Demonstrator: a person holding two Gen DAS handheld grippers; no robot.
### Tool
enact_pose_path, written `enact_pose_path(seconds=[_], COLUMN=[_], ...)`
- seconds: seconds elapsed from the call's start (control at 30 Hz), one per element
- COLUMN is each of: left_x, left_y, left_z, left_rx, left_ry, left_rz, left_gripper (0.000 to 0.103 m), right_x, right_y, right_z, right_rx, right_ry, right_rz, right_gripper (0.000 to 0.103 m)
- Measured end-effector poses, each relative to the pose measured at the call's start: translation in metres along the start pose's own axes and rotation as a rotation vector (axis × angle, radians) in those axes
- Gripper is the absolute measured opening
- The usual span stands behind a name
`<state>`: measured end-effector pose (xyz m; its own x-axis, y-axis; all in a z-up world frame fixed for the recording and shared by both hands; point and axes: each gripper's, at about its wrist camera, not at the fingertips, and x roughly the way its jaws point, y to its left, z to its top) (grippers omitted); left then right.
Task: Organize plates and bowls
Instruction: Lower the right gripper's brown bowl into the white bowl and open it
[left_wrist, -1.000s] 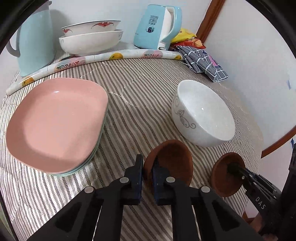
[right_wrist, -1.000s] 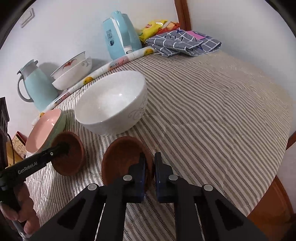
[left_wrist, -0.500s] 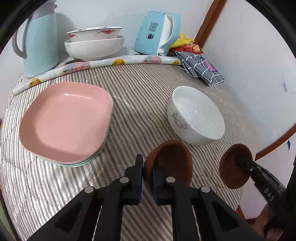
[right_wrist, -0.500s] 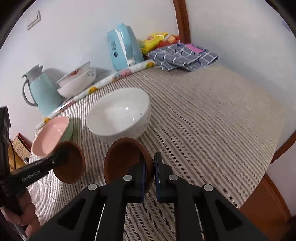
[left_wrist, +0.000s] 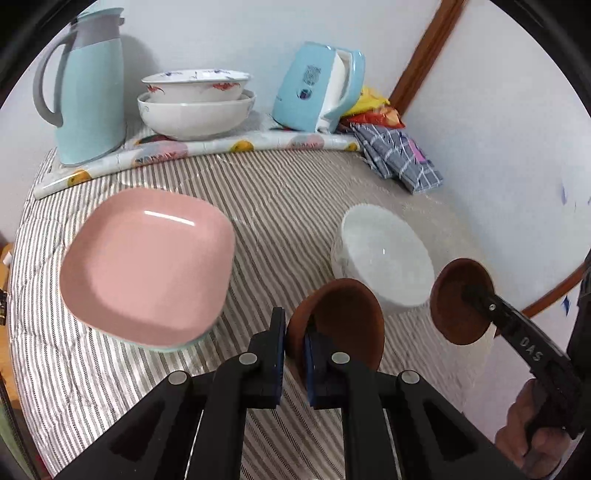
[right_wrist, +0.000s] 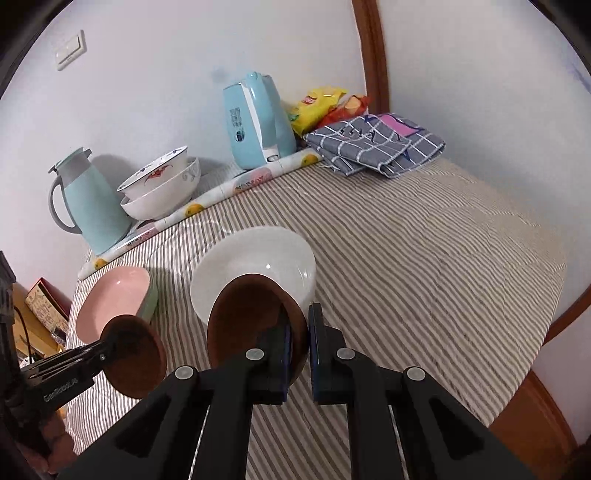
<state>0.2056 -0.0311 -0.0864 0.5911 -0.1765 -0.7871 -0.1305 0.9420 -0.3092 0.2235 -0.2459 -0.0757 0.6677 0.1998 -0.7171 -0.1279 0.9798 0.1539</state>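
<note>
Both sets of jaws are gripping a brown bowl by its rim, the left gripper (left_wrist: 294, 354) holding one brown bowl (left_wrist: 341, 325) and the right gripper (right_wrist: 300, 356) another brown bowl (right_wrist: 255, 325), above the striped counter (right_wrist: 406, 258); either thin-rim pinch is risking a slip onto the white bowl (left_wrist: 384, 258) just beyond the jaws.

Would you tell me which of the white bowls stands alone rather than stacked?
The plain white bowl on the striped cloth, just beyond the two held brown bowls. The other white bowls are nested by the pale blue jug.
</note>
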Motion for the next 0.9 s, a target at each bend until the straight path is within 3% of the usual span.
enact_pose_path(seconds=[0.47, 0.9], left_x=[0.008, 0.028], left_y=[0.014, 0.026], left_z=[0.041, 0.062], left_rx=[-0.015, -0.030], left_ry=[-0.024, -0.031], left_rz=[0.015, 0.015], left_gripper=[0.009, 0.009], right_x=[0.044, 0.084], right_y=[0.015, 0.022], right_z=[0.030, 0.031], right_rx=[-0.030, -0.047], right_ry=[0.034, 0.105], right_rz=[-0.015, -0.013], right_gripper=[0.009, 0.009])
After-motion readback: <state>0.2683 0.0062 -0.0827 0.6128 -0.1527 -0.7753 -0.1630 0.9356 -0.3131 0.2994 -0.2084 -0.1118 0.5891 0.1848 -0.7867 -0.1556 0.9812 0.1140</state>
